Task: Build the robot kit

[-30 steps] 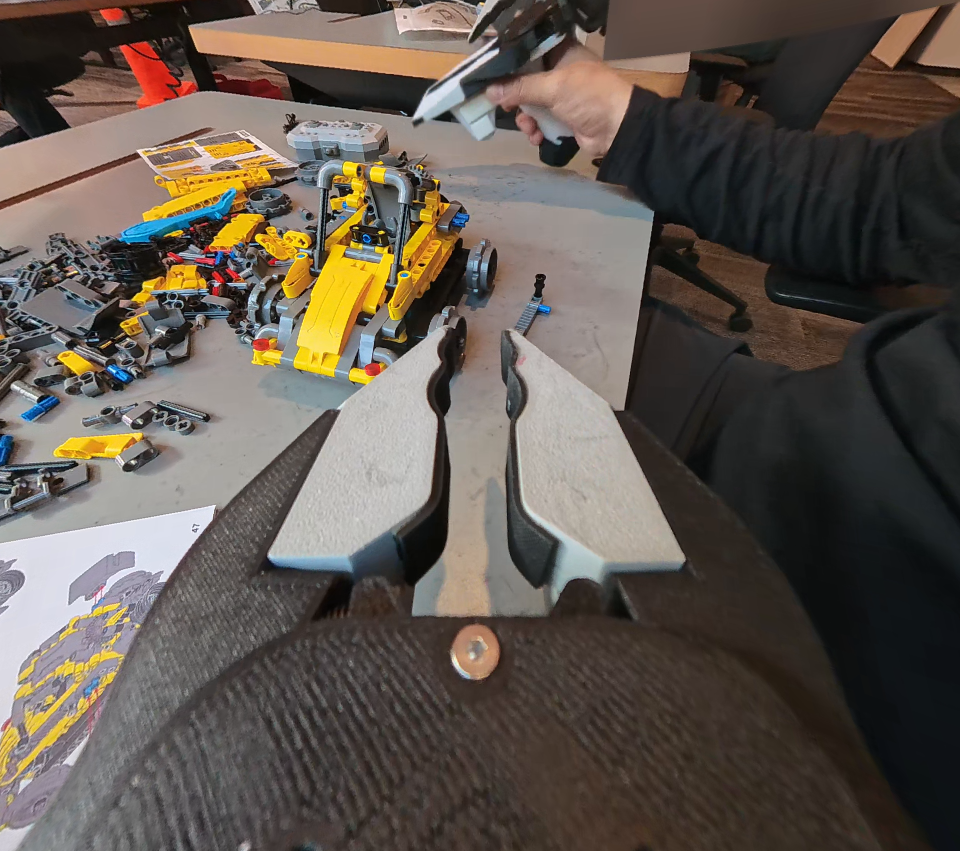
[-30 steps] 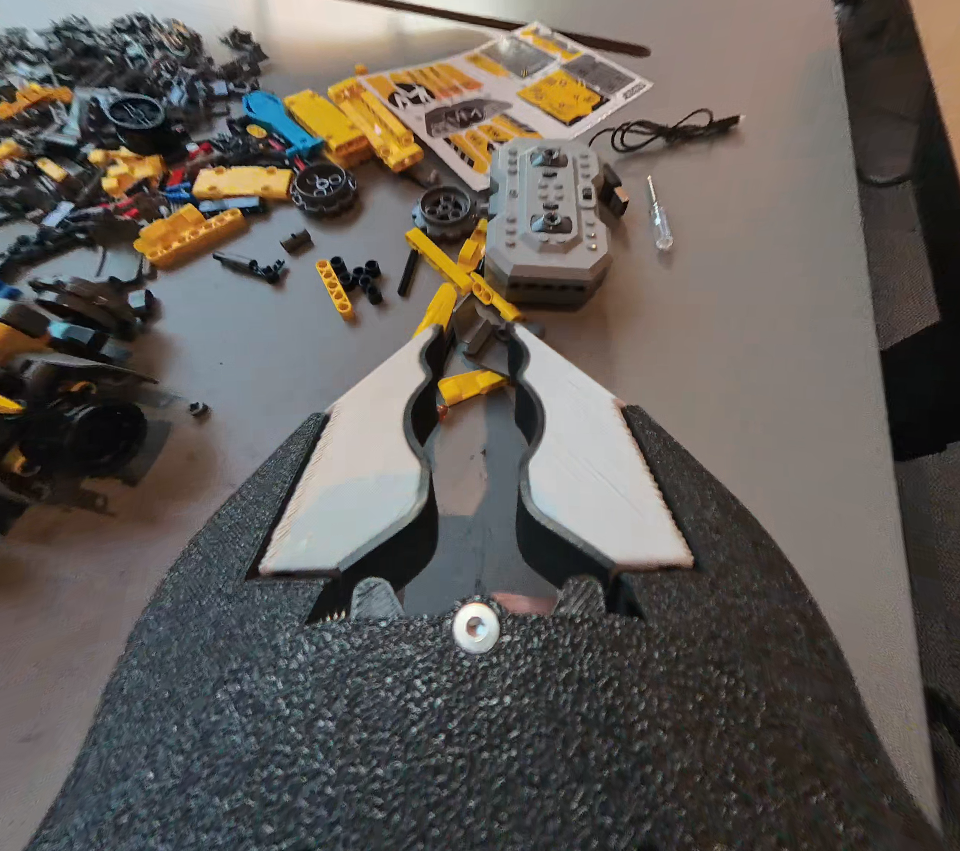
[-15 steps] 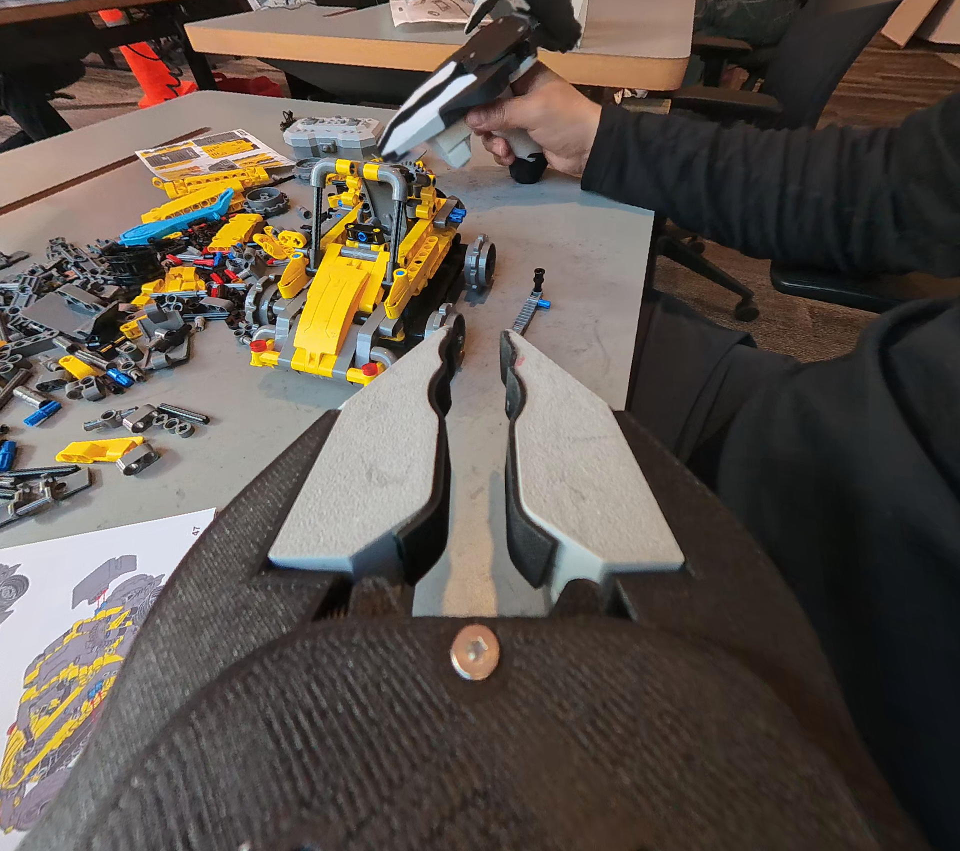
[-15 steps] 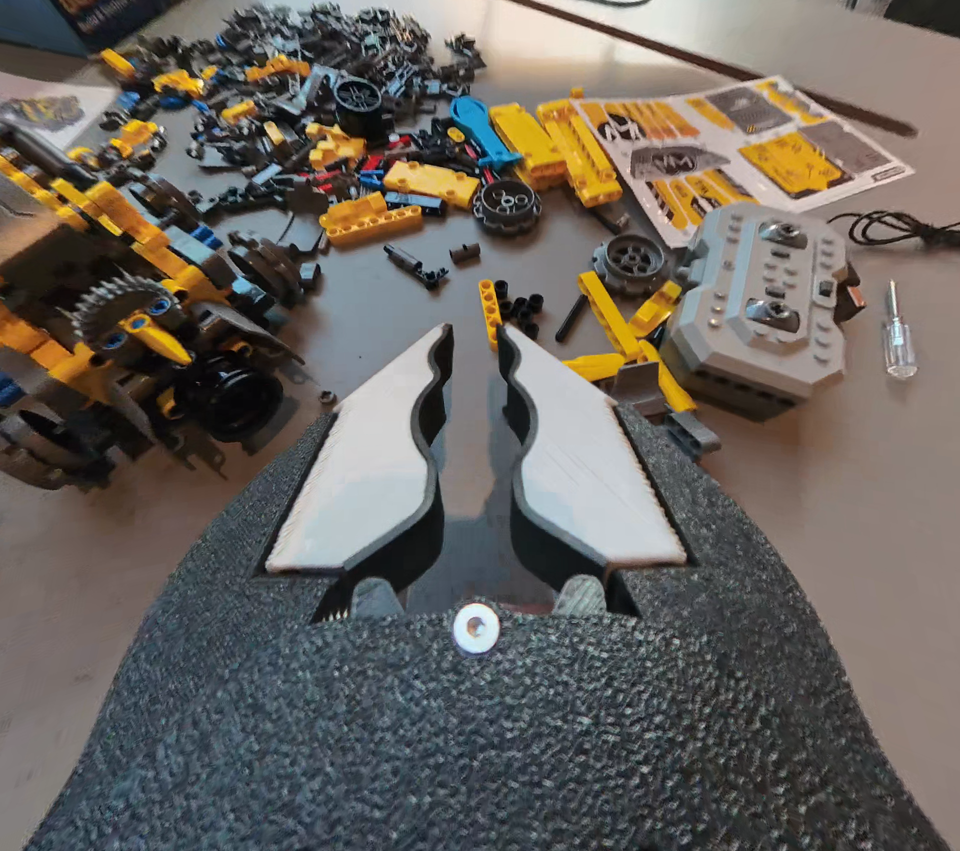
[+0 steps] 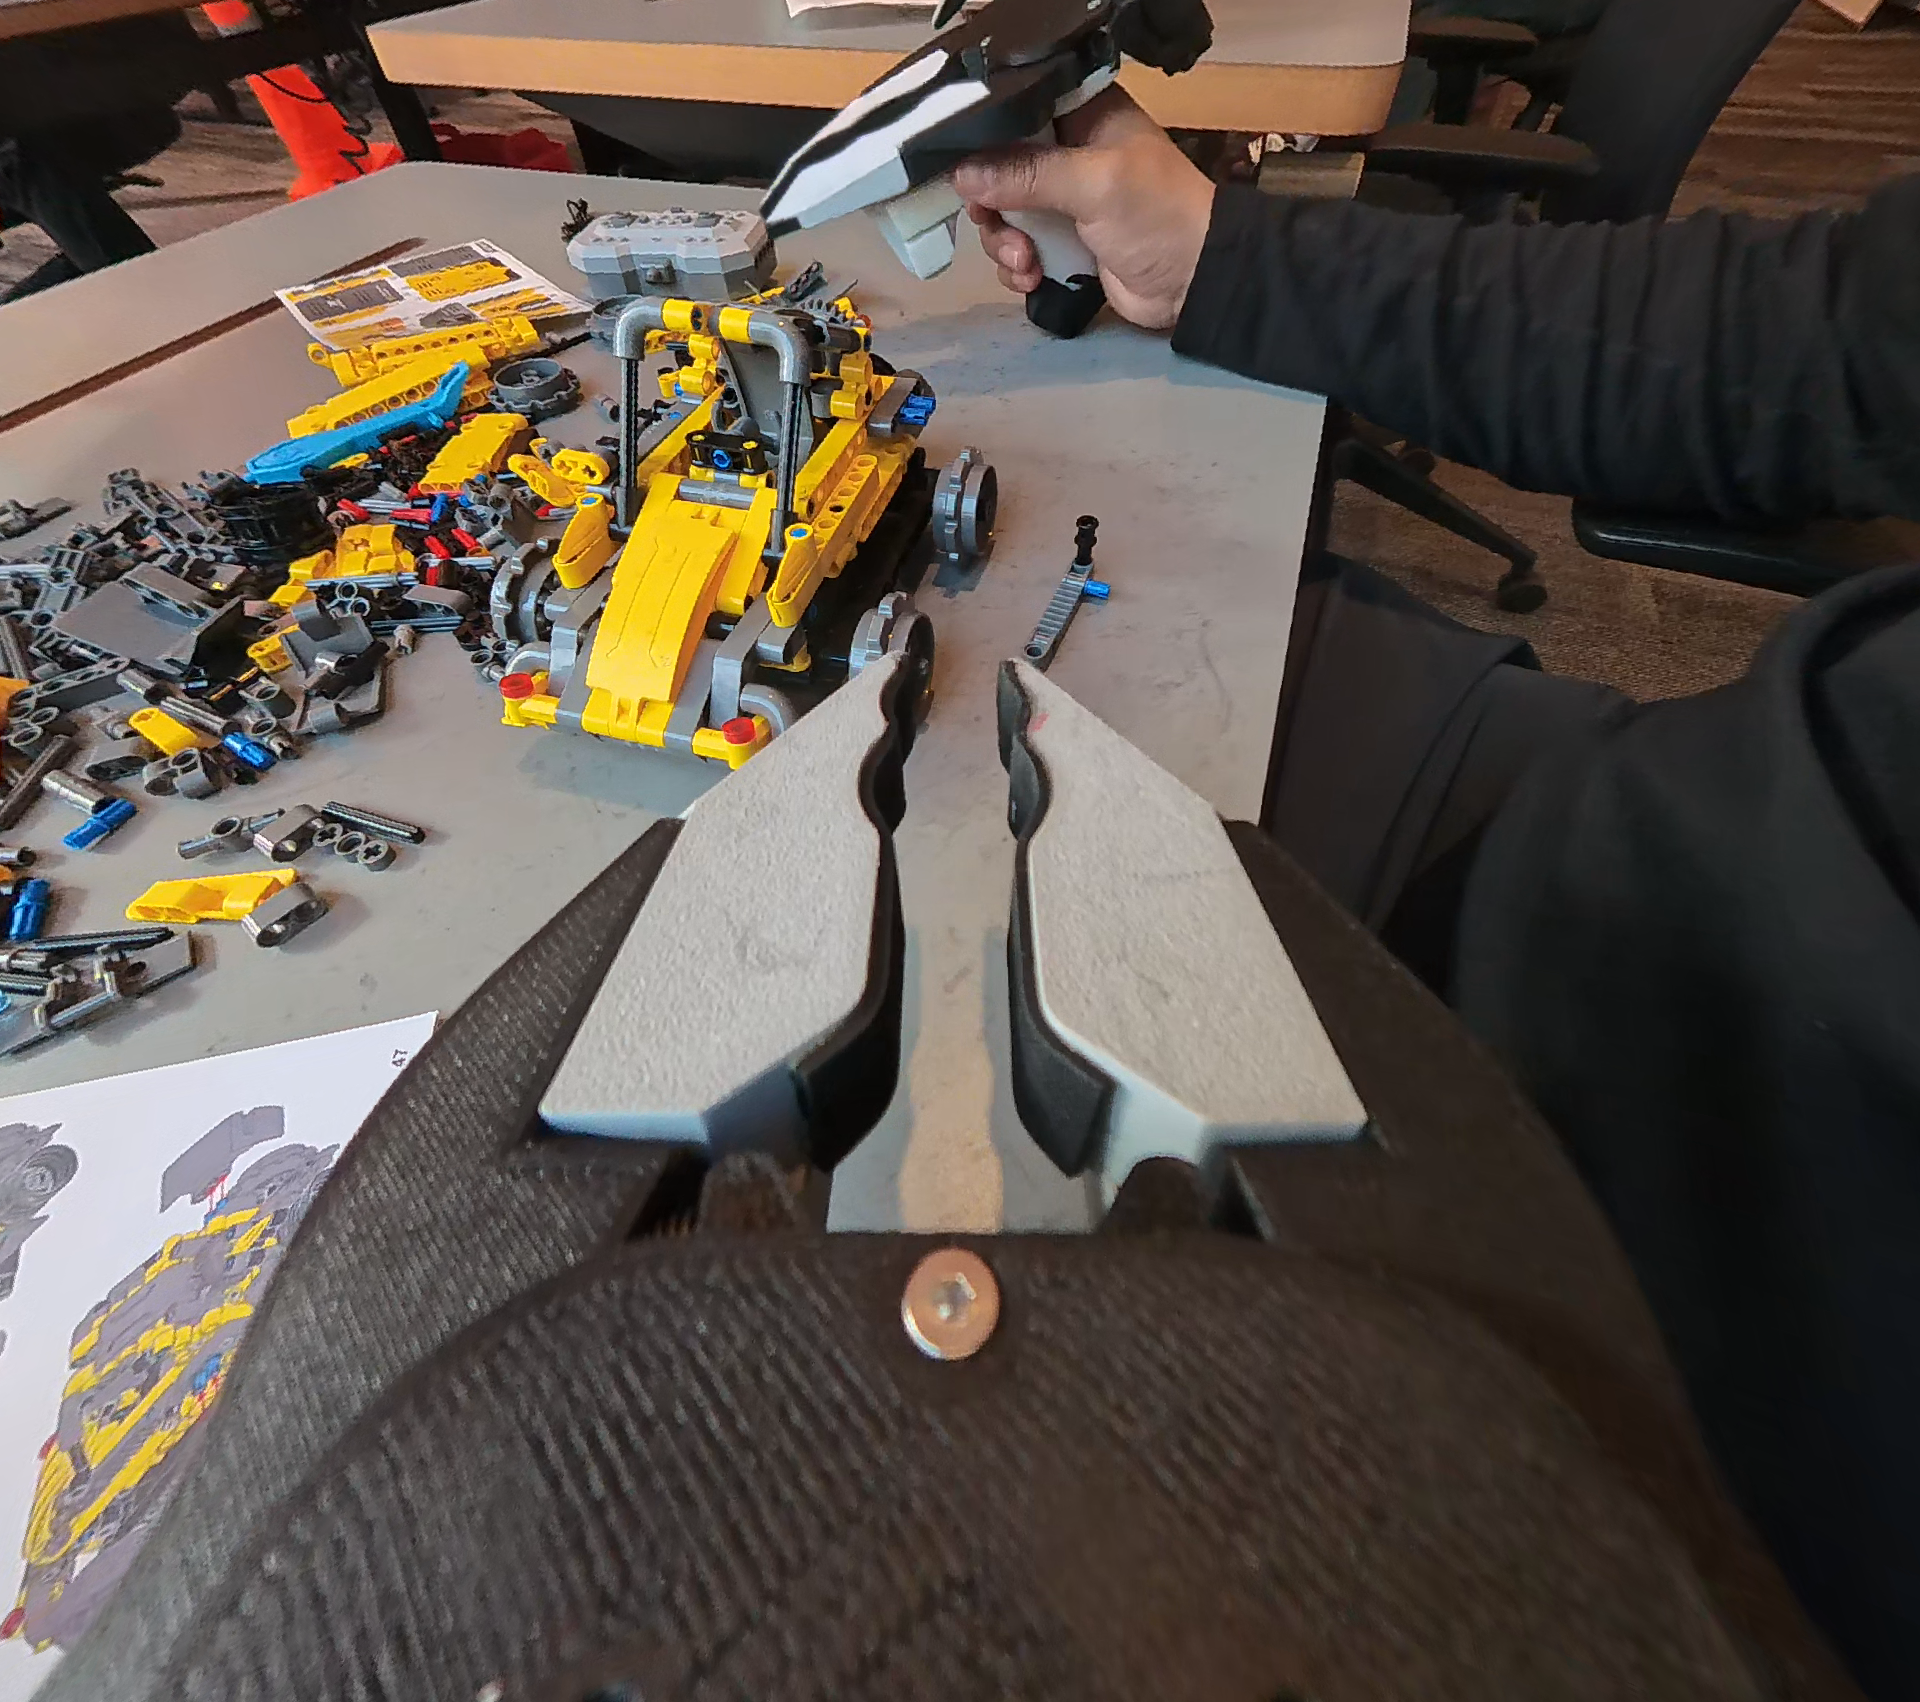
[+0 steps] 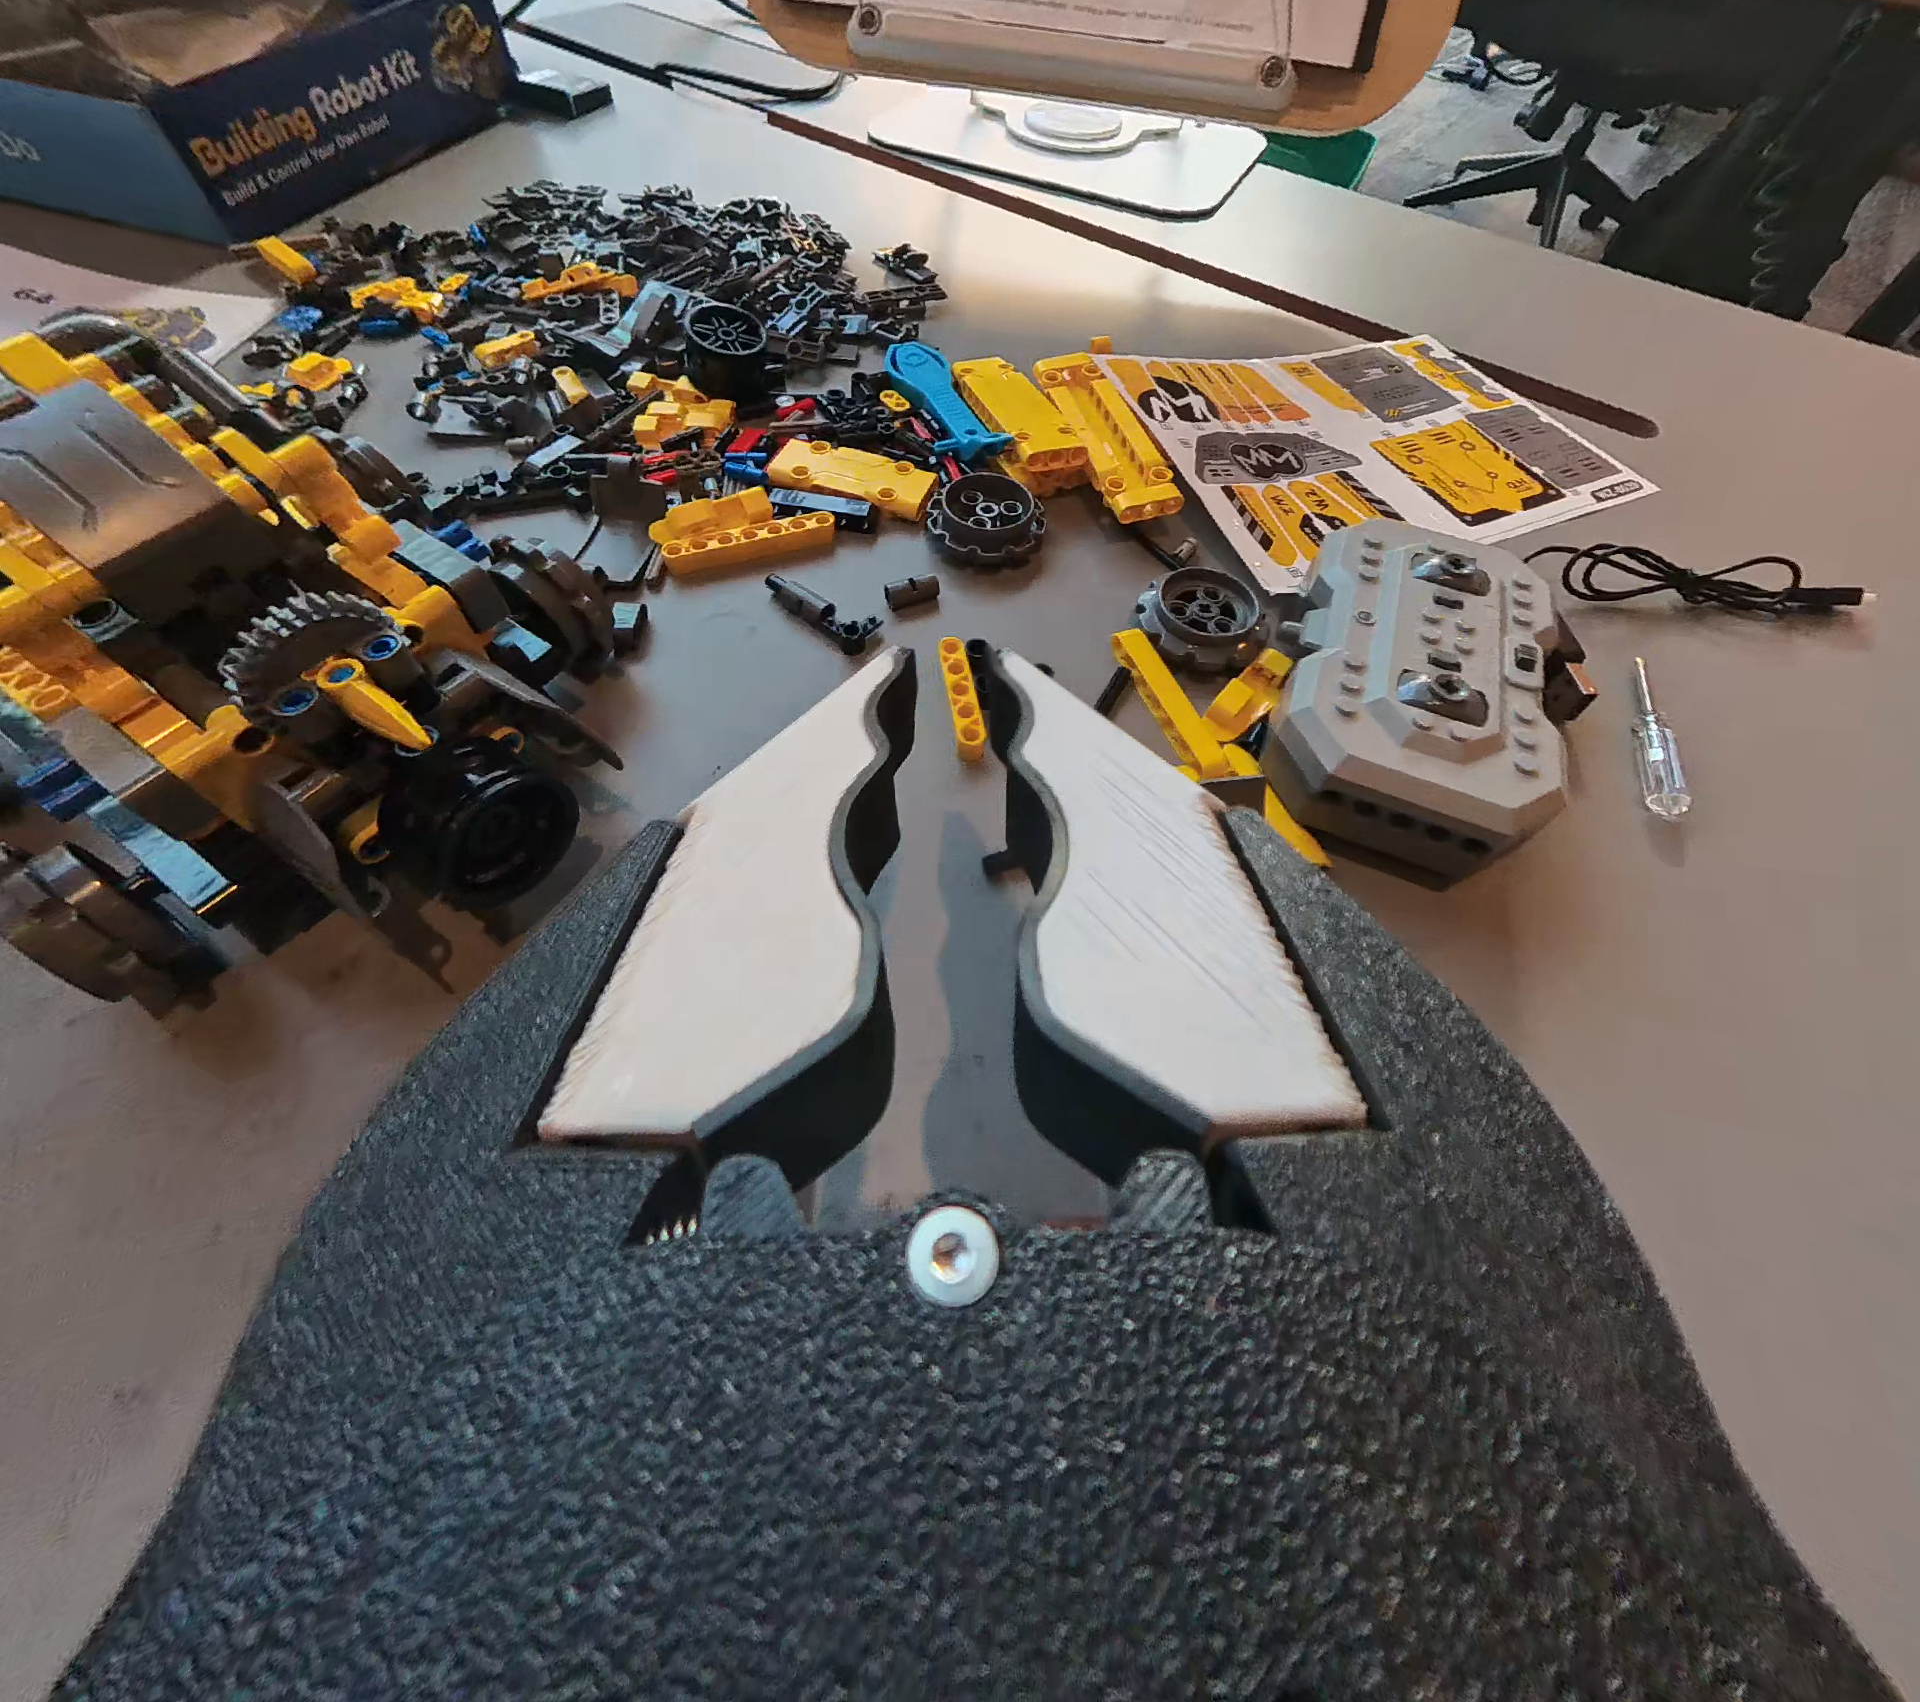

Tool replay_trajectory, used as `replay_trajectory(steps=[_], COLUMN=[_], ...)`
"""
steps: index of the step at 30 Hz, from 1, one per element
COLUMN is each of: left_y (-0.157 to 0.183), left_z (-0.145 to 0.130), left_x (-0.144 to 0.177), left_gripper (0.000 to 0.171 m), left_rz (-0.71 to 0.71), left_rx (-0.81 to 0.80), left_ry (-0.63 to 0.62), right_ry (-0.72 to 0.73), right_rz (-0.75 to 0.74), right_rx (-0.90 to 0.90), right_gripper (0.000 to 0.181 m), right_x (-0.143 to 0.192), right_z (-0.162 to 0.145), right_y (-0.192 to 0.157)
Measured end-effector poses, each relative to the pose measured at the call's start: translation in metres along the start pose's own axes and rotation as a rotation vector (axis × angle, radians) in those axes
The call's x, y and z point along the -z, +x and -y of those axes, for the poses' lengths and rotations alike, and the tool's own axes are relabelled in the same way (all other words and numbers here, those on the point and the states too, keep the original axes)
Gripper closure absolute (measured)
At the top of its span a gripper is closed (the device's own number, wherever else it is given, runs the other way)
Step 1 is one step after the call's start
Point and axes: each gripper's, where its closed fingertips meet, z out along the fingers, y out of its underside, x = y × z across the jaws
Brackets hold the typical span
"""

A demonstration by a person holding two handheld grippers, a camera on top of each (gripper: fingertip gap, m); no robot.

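Since the earlier frame the right gripper (image 6: pixel 954 665) has swung left and dropped toward a short yellow beam (image 6: pixel 962 696) on the counter (image 6: pixel 1558 977), fingers narrowly parted, empty. The left gripper (image 5: pixel 961 676) waits beside the yellow model (image 5: pixel 717 540), also narrow, holding nothing.

The grey table (image 6: pixel 1351 1081) carries a part-built yellow brick vehicle (image 5: pixel 707 572) beside a spread of loose yellow, grey and black pieces (image 6: pixel 665 405). A sticker sheet (image 6: pixel 1382 437), a grey control block (image 6: pixel 1423 696), a small screwdriver (image 6: pixel 1659 753) and a coiled black cable (image 6: pixel 1694 582) lie near one another. A printed instruction page (image 5: pixel 145 1237) lies at the table's near edge.
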Motion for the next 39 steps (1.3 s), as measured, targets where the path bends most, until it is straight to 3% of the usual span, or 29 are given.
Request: replay_trajectory(steps=[12,39], left_y=[0.003,0.005], left_z=[-0.003,-0.007], left_x=[-0.003,-0.006], left_gripper=[0.160,0.161], left_rz=[0.010,0.016], left_rx=[-0.039,-0.073], left_ry=[-0.023,-0.056], right_ry=[-0.072,-0.076], right_rz=[-0.018,-0.032], right_rx=[0.143,0.185], right_gripper=[0.172,0.177], right_x=[-0.008,-0.008], right_z=[-0.009,-0.010], right_y=[-0.013,-0.015])
